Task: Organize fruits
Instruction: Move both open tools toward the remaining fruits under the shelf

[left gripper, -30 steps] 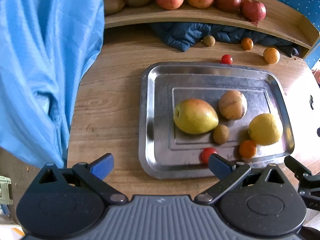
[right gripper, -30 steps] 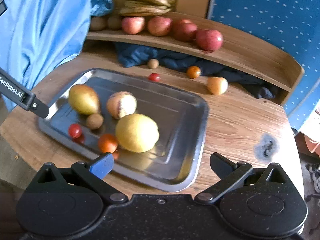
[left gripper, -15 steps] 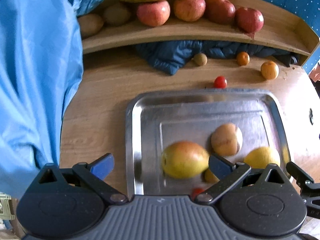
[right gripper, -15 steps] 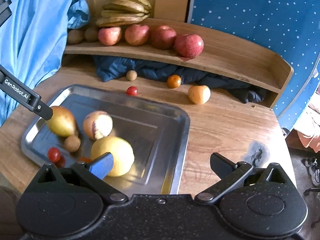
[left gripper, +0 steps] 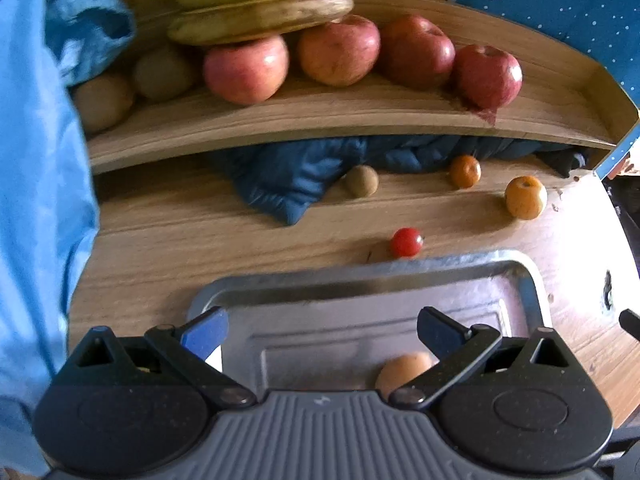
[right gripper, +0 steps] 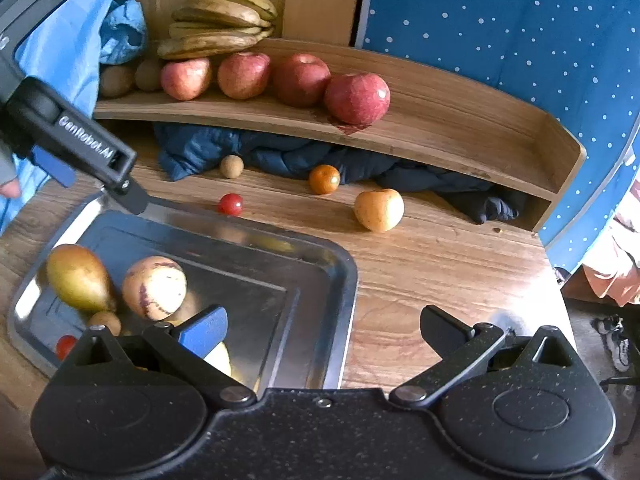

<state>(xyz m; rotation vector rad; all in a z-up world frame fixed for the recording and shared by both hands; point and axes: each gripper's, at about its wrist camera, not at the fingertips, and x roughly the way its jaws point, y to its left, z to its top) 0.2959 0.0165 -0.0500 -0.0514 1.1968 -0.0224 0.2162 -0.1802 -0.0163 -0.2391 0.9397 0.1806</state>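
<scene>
A metal tray (right gripper: 320,264) lies on the wooden table and holds a pear (right gripper: 76,276), a pale round fruit (right gripper: 154,286), a small kiwi (right gripper: 105,322) and a cherry tomato (right gripper: 65,346). On the table behind it lie a cherry tomato (left gripper: 406,242), a small brown fruit (left gripper: 362,180), a small orange (left gripper: 464,171) and a yellow-orange fruit (left gripper: 525,197). My left gripper (left gripper: 320,330) is open and empty above the tray's far part (left gripper: 360,276). My right gripper (right gripper: 322,330) is open and empty over the tray's right rim.
A curved wooden shelf (right gripper: 460,128) at the back carries red apples (right gripper: 356,98), bananas (right gripper: 218,26) and kiwis (right gripper: 116,80). A dark blue cloth (right gripper: 280,156) is bunched under it. A light blue fabric (left gripper: 36,200) hangs at the left. A dotted blue wall (right gripper: 500,20) stands at the right.
Both grippers have moved forward toward the shelf. The tray's fruits have slid down and mostly out of the left wrist view. Both stay open.
</scene>
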